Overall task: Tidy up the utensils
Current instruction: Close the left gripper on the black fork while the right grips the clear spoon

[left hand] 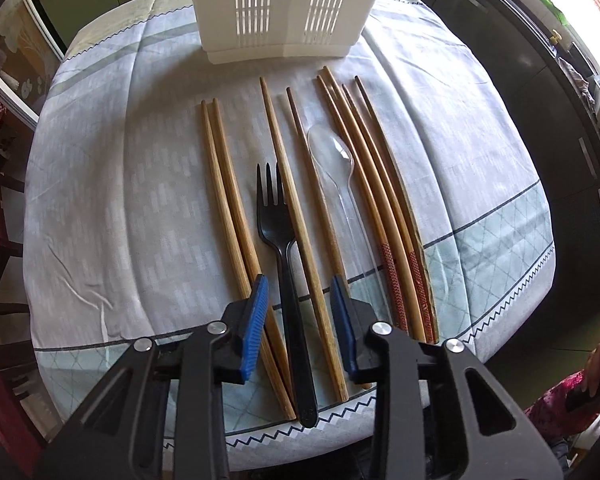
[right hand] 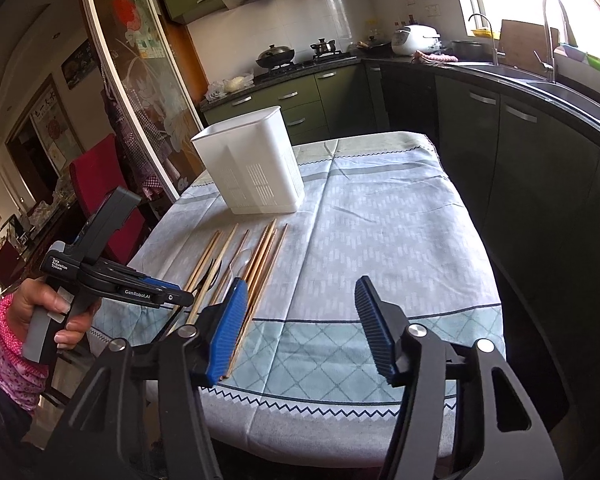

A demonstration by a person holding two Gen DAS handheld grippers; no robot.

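Several wooden chopsticks [left hand: 228, 200] lie side by side on the tablecloth, with a black plastic fork [left hand: 286, 264] and a clear plastic spoon [left hand: 334, 156] among them. A white slotted utensil holder [left hand: 284, 8] stands upright behind them. My left gripper [left hand: 300, 300] is open, its blue pads on either side of the fork handle and one chopstick, just above them. My right gripper [right hand: 300, 320] is open and empty over bare cloth, right of the chopsticks [right hand: 260, 264]. The holder [right hand: 252, 168] and the left gripper [right hand: 172, 296] also show in the right wrist view.
The table [right hand: 380, 220] has a pale blue patterned cloth. A red chair [right hand: 100, 176] stands at its left. Dark kitchen cabinets [right hand: 520, 152] and a sink [right hand: 560, 88] run along the right, close to the table edge.
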